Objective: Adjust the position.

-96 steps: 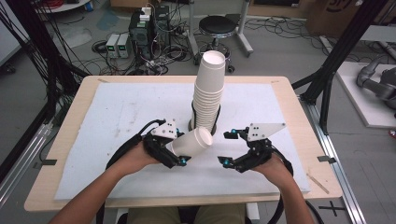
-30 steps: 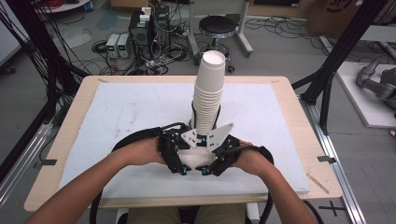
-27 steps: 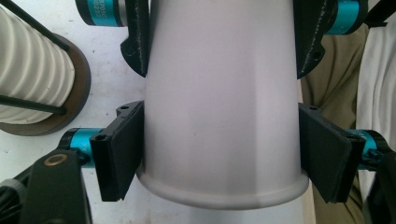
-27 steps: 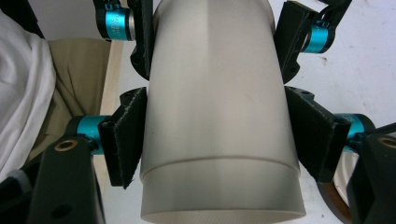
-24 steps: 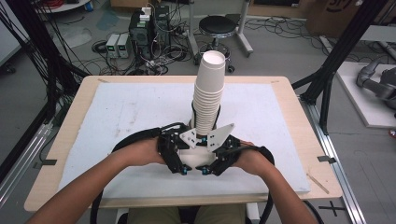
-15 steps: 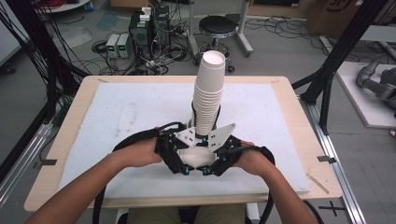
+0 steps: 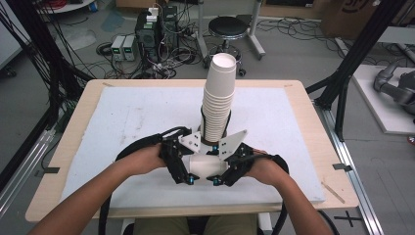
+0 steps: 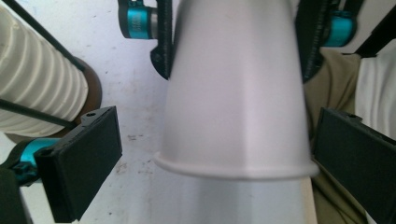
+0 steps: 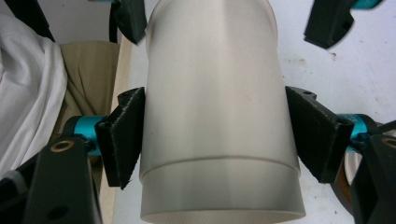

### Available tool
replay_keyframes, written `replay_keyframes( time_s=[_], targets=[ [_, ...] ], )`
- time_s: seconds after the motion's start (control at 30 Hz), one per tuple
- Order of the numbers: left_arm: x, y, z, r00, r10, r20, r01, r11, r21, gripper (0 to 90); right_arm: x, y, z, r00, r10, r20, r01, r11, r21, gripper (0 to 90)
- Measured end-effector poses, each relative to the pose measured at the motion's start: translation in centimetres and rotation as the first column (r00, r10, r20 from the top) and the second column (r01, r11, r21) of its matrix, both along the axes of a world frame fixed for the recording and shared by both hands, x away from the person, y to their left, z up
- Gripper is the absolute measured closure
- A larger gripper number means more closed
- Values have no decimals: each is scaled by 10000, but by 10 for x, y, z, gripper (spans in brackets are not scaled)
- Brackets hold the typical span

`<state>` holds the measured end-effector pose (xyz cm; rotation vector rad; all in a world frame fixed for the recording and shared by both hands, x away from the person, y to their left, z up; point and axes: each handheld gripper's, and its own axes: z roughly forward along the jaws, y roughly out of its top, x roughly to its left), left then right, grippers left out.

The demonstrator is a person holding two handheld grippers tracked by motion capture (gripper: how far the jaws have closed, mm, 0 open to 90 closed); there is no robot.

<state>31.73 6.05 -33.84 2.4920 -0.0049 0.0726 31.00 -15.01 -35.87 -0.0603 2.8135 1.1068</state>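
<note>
1. Just in front of the cup stack (image 7: 218, 98), both hands met, forearms angled inward.
2. The right gripper (image 9: 215, 135) clamped the paper cup (image 7: 208, 166), held lying level.
3. The left gripper (image 8: 219, 158) had just opened wide; its pads stood clear of the cup.

Stool (image 7: 228, 28) on cable-strewn grey floor (image 7: 293, 54)

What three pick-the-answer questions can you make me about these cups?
1. Where is the tall cup stack? A on the white mat; B on the floor; C on the stool.
2. What colour is the lying cup? A red; B white; C blue.
3. The left hand-held gripper is: A open; B shut on the cup; C shut on nothing.
Answers: A, it stands upright on the mat; B, its side is plainly white; A, its jaws have just been opening, and the pads stand clear of the cup between them.
</note>
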Motion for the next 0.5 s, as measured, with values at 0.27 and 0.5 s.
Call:
replay_keyframes(
  time_s=[0.27,0.5],
  targets=[
    [-5,19,-3,9991,208,-370,-269,9848,-1719,153,-3,-18,-5,9991,-409,-100,415,9961,775,253],
    [-5,32,-11,9927,837,-872,-1046,9562,-2732,152,-6,-38,-10,9960,-846,-285,883,9812,1716,252]
  ],
)
